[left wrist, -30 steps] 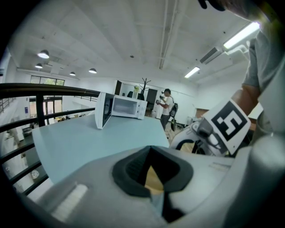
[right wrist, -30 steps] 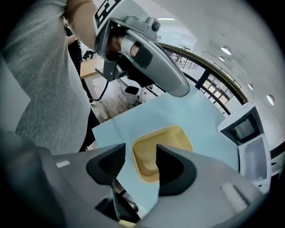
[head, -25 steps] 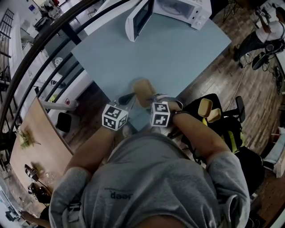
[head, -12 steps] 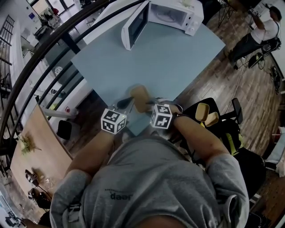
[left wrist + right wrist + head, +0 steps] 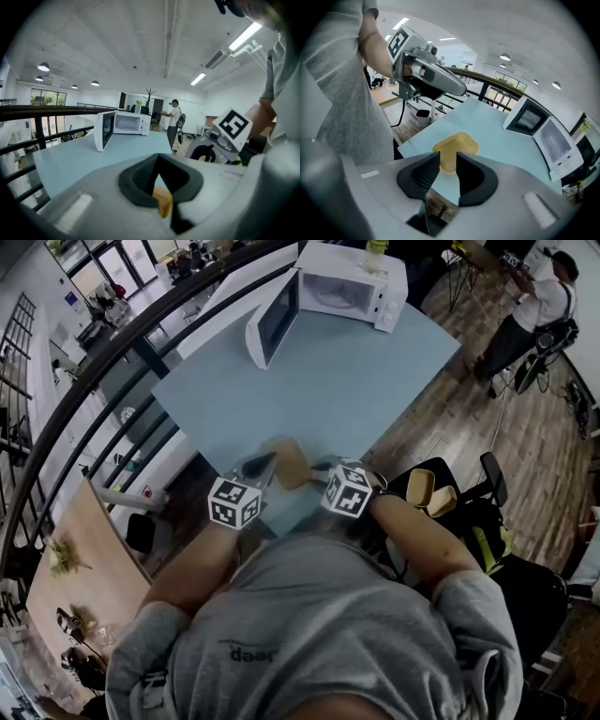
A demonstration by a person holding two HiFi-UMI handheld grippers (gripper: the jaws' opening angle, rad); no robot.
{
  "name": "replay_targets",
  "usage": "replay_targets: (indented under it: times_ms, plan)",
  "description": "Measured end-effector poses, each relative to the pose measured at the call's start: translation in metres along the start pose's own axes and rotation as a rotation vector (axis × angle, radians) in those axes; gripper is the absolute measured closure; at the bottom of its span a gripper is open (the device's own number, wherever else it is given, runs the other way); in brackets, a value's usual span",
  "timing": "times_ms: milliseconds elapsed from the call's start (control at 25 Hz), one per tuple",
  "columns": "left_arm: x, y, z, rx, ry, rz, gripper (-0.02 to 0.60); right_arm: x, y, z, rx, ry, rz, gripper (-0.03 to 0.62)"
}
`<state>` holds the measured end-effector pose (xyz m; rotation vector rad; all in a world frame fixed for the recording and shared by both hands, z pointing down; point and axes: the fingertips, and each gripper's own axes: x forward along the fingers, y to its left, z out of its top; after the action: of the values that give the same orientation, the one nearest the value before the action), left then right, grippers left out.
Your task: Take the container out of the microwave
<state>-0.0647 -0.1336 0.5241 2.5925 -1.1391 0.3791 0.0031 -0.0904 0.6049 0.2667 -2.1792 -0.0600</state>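
Container point(image 5: 286, 463) set on bench point(image 5: 356, 362), outside microwave point(image 5: 347, 282); left gripper point(image 5: 158, 160) jaws together, right gripper point(image 5: 448, 157) jaws apart, closing, empty; next, withdraw clear.

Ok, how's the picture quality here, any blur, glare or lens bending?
Head view: strong fisheye, the railing bows into an arc, and the container looks smeared. Left gripper view: a ceiling strip light flares white; the corners go black. Right gripper view: the microwave leans and bends near the edge, while the container reads fairly sharp.
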Motion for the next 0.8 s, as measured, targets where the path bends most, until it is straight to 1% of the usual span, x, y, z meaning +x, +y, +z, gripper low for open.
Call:
replay_targets:
  times_ms: [200, 320, 400, 480, 600, 680, 800]
  plan:
    - [-0.005, -0.019, 0.013, 0.01, 0.004, 0.027, 0.555, -0.031, 0.004, -0.01, 0.08, -0.082, -0.008, 0.501]
    - [-0.009, -0.038, 0.02, -0.001, 0.01, 0.042, 0.555, -0.055, 0.009, -0.024, 0.155, -0.139, -0.007, 0.512]
    - [-0.013, -0.054, 0.025, -0.015, 0.011, 0.039, 0.555, -0.073, 0.011, -0.036, 0.218, -0.181, -0.014, 0.515]
    - [-0.019, -0.069, 0.029, -0.012, 0.01, 0.031, 0.555, -0.096, 0.01, -0.047, 0.302, -0.229, -0.034, 0.521]
    - [-0.025, -0.077, 0.034, -0.006, -0.016, 0.045, 0.555, -0.13, 0.002, -0.057, 0.436, -0.301, -0.081, 0.54]
    - [-0.028, -0.075, 0.038, -0.015, -0.043, 0.068, 0.555, -0.144, -0.006, -0.057, 0.464, -0.329, -0.112, 0.553]
    - [-0.031, -0.073, 0.04, -0.019, -0.069, 0.09, 0.555, -0.149, -0.009, -0.053, 0.45, -0.349, -0.134, 0.563]
